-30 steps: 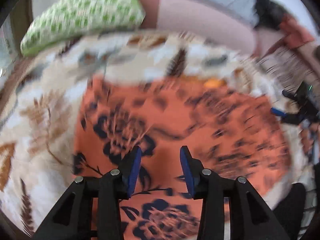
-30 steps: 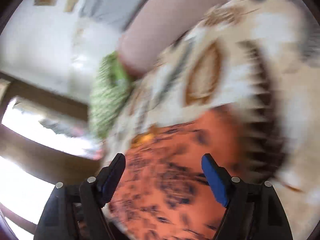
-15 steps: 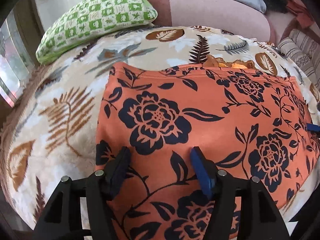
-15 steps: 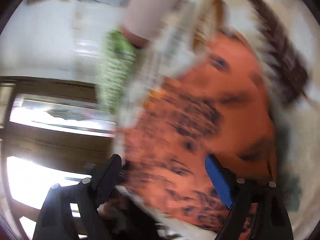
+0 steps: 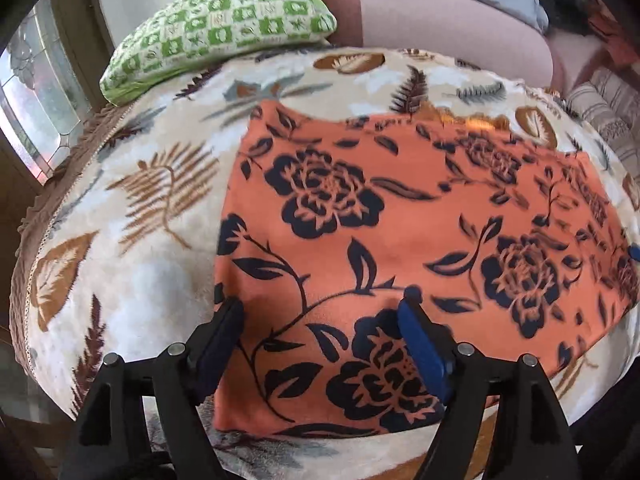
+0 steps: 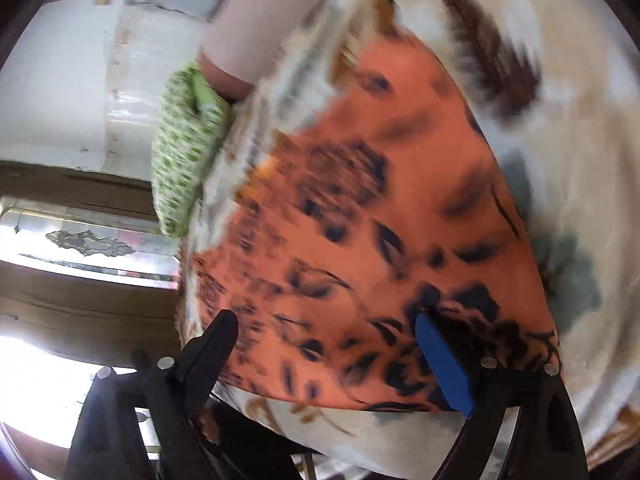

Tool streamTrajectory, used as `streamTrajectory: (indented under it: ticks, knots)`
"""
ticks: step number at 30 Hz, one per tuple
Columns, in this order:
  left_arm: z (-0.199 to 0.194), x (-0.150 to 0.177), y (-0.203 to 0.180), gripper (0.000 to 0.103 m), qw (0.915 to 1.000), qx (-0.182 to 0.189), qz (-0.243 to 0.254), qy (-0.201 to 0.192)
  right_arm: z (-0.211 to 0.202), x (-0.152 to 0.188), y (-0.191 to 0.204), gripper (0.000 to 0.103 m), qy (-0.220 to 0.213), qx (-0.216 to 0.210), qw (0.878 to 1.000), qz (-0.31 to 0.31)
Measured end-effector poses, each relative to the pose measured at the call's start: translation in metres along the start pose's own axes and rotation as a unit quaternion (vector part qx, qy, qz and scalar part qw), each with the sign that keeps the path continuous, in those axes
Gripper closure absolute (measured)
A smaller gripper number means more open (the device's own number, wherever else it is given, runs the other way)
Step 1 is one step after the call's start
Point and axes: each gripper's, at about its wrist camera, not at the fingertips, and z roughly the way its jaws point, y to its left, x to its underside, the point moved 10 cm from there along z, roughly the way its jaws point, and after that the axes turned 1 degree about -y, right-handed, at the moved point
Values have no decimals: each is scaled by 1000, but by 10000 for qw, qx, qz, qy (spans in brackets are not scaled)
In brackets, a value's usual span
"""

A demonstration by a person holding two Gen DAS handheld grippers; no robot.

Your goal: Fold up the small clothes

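Note:
An orange garment [image 5: 400, 232] with dark blue flowers lies flat as a folded rectangle on a leaf-patterned blanket [image 5: 132, 208]. My left gripper [image 5: 322, 306] hovers over its near left corner, jaws opening, nothing pinched between them. In the right wrist view the same orange garment [image 6: 380, 208] shows blurred and tilted. My right gripper [image 6: 326, 322] hangs above its near edge, jaws still opening, holding nothing. A blue tip of the right gripper [image 5: 634, 252] peeks in at the right edge of the left wrist view.
A green checked pillow [image 5: 224, 28] lies at the far left of the bed, against a pink bolster [image 5: 440, 20]. Striped cloth [image 5: 604, 108] sits at the far right. A glazed window [image 6: 88, 240] in a wooden frame is on the left, beyond the blanket's edge.
Both grippers have opened wider. The left one has drawn back toward the garment's near left corner. The right view has swung, so the garment now fills more of it.

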Motion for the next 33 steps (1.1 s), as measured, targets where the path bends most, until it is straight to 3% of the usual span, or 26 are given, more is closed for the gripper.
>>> streamTrajectory:
  ticks: [3, 6, 7, 9, 10, 13, 16, 18, 20, 21, 22, 24, 26, 29, 31, 33]
  knots:
    - [-11, -13, 6, 23, 9994, 34, -184, -295, 22, -22, 26, 10, 229, -173, 9992, -286]
    - [22, 5, 22, 21, 9988, -268, -210, 361, 61, -48, 27, 10, 364, -211, 9989, -190]
    - [31, 12, 28, 20, 9975, -158, -419, 551, 68, -60, 17, 10, 394, -228, 9989, -100]
    - [21, 9, 39, 21, 9928, 171, -1071, 502, 74, -80, -22, 10, 492, 87, 9973, 545]
    - [14, 3, 43, 21, 9924, 173, -1141, 433, 76, -85, -20, 10, 390, -23, 9965, 746]
    - [-7, -44, 43, 21, 9946, 368, -957, -184, 64, -92, 17, 9, 371, -209, 9991, 8]
    - [-2, -96, 34, 21, 9944, 644, -686, -490, 70, -104, 33, 9, 254, -458, 9986, 18]
    - [17, -118, 36, 21, 9952, 494, -717, -448, 83, -108, 15, 9, 274, -232, 9990, 253]
    - [57, -126, 58, 26, 9943, 137, -1058, -20, 88, -105, -14, 9, 420, -76, 9971, 626]
    - [77, -120, 69, 38, 9930, -89, -1136, 294, 92, -104, -17, 9, 382, -158, 9968, 678]
    - [104, -107, 88, 40, 9870, -296, -1355, 815, 92, -105, -16, 9, 325, -186, 9971, 657]
    - [109, -105, 99, 38, 9823, -84, -1739, 689, 92, -103, -10, 9, 329, -167, 9976, 589]
    - [93, -108, 102, 36, 9859, -528, -1513, 490, 92, -99, -8, 9, 410, -42, 9980, 489]
    - [57, -115, 105, 36, 9859, -757, -1493, -1, 80, -100, -8, 9, 312, 86, 9984, 470]
    - [43, -114, 106, 33, 9873, -726, -1402, -203, 45, -101, -3, 9, 90, -195, 9988, 444]
    - [55, -103, 96, 30, 9925, -748, -969, 68, 31, -95, 6, 8, -113, -566, 9973, 444]
